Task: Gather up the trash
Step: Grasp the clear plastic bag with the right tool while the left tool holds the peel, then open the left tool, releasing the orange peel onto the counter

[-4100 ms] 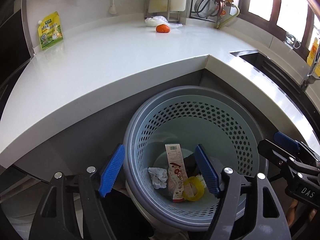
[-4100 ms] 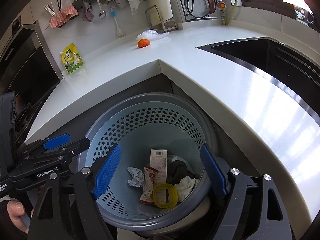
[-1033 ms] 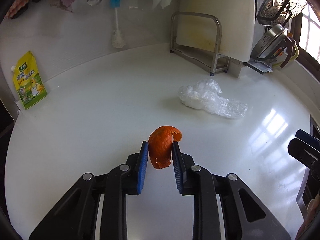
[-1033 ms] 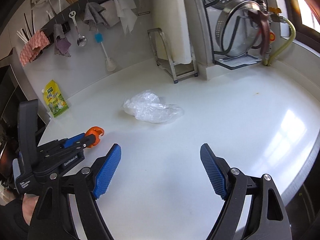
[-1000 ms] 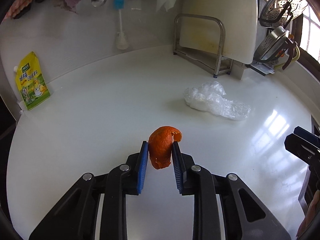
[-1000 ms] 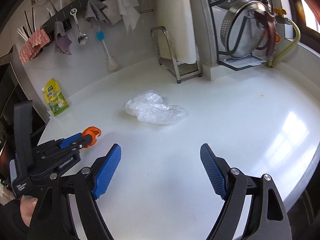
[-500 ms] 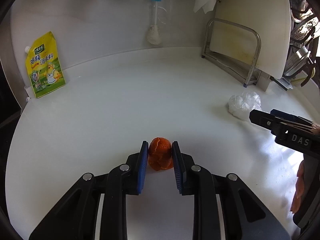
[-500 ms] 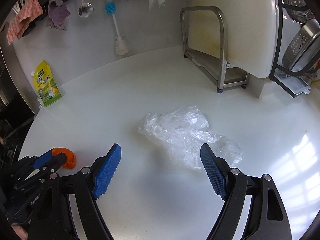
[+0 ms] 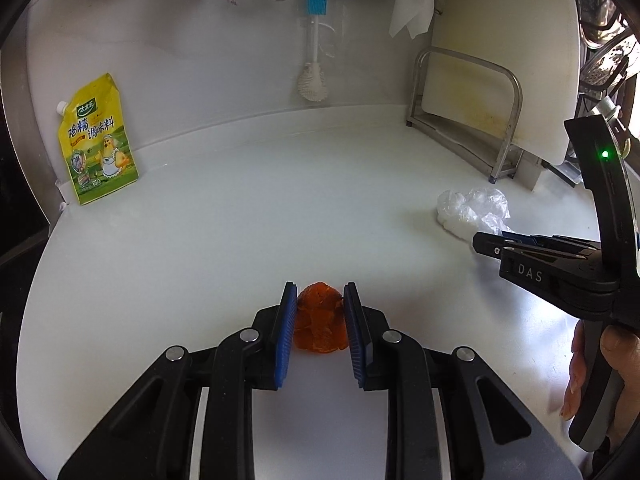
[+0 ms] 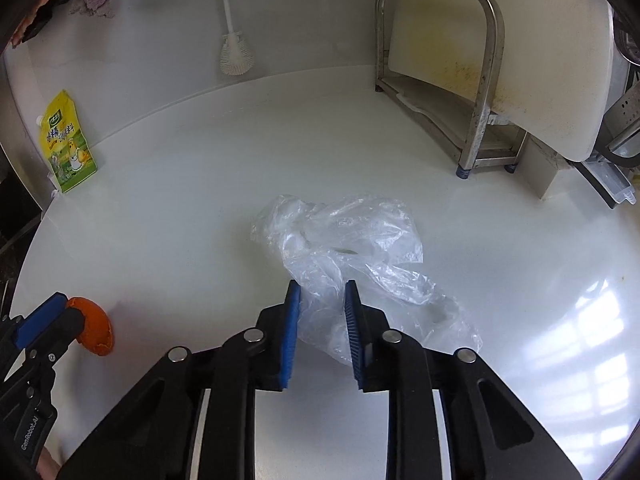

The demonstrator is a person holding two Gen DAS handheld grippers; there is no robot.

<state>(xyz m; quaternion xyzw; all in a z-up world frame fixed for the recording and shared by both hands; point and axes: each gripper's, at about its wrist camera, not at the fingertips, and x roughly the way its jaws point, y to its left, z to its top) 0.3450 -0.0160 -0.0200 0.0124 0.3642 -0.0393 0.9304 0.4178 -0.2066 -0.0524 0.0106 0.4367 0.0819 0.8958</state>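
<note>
An orange peel [image 9: 320, 326] sits between the blue pads of my left gripper [image 9: 320, 306], which is shut on it just over the white counter [image 9: 240, 220]. The right wrist view shows the same peel [image 10: 94, 332] at the tip of the left gripper [image 10: 44, 316], low on the left. A crumpled clear plastic bag [image 10: 344, 240] lies mid-counter. My right gripper [image 10: 322, 308] is closing its jaws, and the bag's near fold is pinched between its pads. From the left wrist view, the right gripper [image 9: 492, 242] reaches into the bag [image 9: 468, 210] from the right.
A yellow seasoning pouch [image 9: 98, 152] leans on the back wall at left. A metal rack [image 10: 476, 80] with a white cutting board stands at back right. A brush [image 9: 314, 80], a spoon and cloths hang on the wall. A hand [image 9: 600, 364] holds the right gripper's handle.
The right gripper moved in over the plastic bag and its wide jaws came together on it. The left gripper carried the peel toward the back wall, then held still.
</note>
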